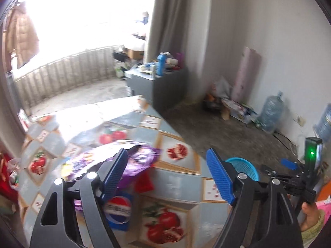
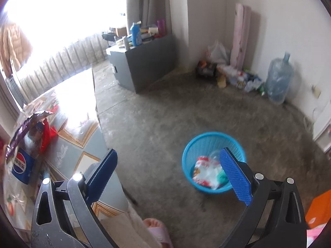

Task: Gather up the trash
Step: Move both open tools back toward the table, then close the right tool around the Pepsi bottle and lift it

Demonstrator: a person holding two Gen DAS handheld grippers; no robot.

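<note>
Crumpled purple wrapper [image 1: 136, 159] and Pepsi label [image 1: 118, 208] on table, blue basket [image 2: 213, 161] holding wrappers

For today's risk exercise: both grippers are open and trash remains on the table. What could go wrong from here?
1. The purple wrapper overlaps the Pepsi pack; the open left gripper may snag both.
2. The bin sits on the floor, away from the table, so a drop could miss.
</note>
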